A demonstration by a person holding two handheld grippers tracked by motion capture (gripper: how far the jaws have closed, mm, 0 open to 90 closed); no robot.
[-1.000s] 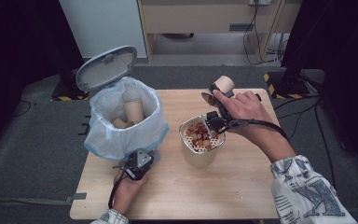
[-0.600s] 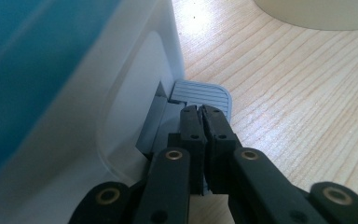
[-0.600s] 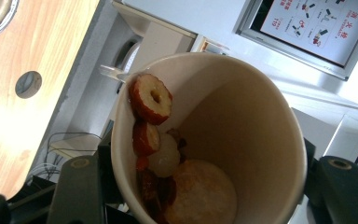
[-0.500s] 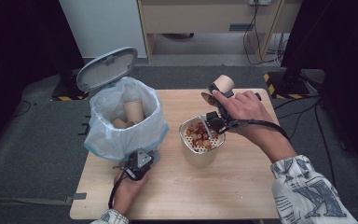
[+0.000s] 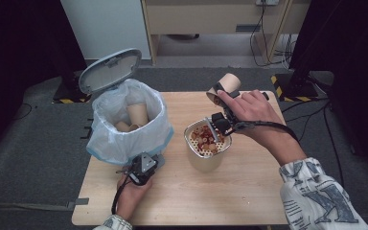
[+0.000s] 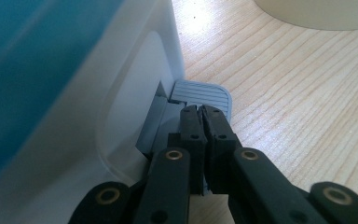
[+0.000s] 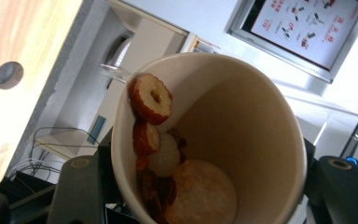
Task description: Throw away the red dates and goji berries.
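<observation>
My right gripper (image 5: 223, 98) is shut on a paper cup (image 5: 227, 85), held tipped on its side above the table's far middle. In the right gripper view the paper cup (image 7: 242, 135) sits between the two jaws, with red date slices (image 7: 151, 99) and pale pieces stuck inside. Below it a metal strainer (image 5: 207, 138) holding red and pale bits rests on a beige tub (image 5: 205, 160). My left gripper (image 6: 200, 112) is shut, its tips resting on the grey pedal (image 6: 204, 94) of a white bin (image 5: 127, 124). The bin's lid (image 5: 110, 71) stands open.
The bin has a pale blue bag liner (image 5: 124, 143) and holds several paper cups (image 5: 136, 114). The wooden table (image 5: 249, 191) stands on grey carpet. A cabinet (image 5: 220, 19) and cables are beyond its far edge.
</observation>
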